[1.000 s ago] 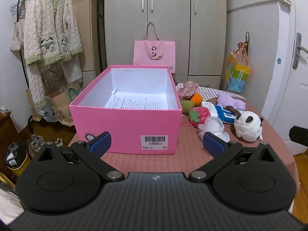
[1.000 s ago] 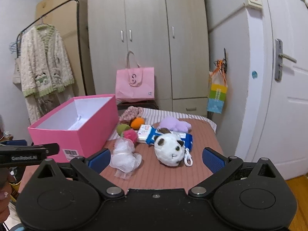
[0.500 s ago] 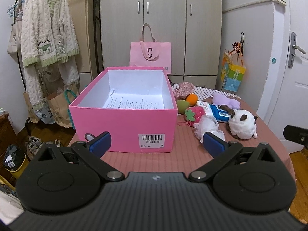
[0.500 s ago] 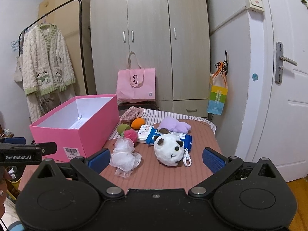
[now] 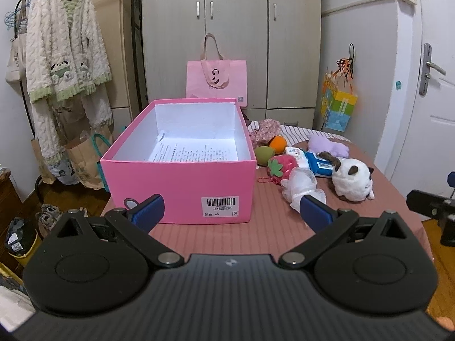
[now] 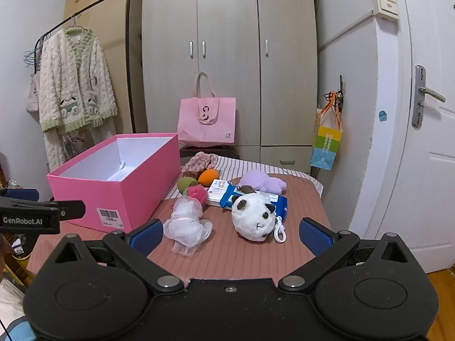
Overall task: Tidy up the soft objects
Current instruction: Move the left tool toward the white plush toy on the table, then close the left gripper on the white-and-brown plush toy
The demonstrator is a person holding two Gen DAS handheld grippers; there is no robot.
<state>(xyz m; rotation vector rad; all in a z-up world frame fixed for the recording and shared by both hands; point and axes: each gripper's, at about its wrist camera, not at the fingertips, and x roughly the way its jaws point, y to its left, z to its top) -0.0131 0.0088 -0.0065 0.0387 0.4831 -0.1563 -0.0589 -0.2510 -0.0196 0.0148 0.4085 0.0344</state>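
An open pink box [image 5: 179, 182] [image 6: 113, 196] stands on the left of the table with only a printed sheet inside. Right of it lie soft toys: a white mesh puff [image 6: 187, 224] [image 5: 301, 183], a white-and-brown plush ball [image 6: 254, 218] [image 5: 352, 180], a pink strawberry plush [image 5: 280, 166] [image 6: 197, 194], a green ball [image 6: 186, 183], an orange ball [image 6: 209, 176], a purple plush [image 6: 263, 182] and a floral cloth [image 6: 199, 163]. My left gripper [image 5: 231, 210] is open and empty before the box. My right gripper [image 6: 230, 234] is open and empty, just short of the puff and plush ball.
Blue-and-white wipe packs [image 6: 250, 197] lie among the toys. A pink tote bag [image 6: 206, 120] stands behind the table by the wardrobe. A clothes rack with a robe [image 6: 75, 96] is at the left, a door [image 6: 426, 142] at the right. The table's right edge is near the plush ball.
Both grippers have drawn back slightly from the table; the box and toys look a little farther away. Nothing on the table has moved.
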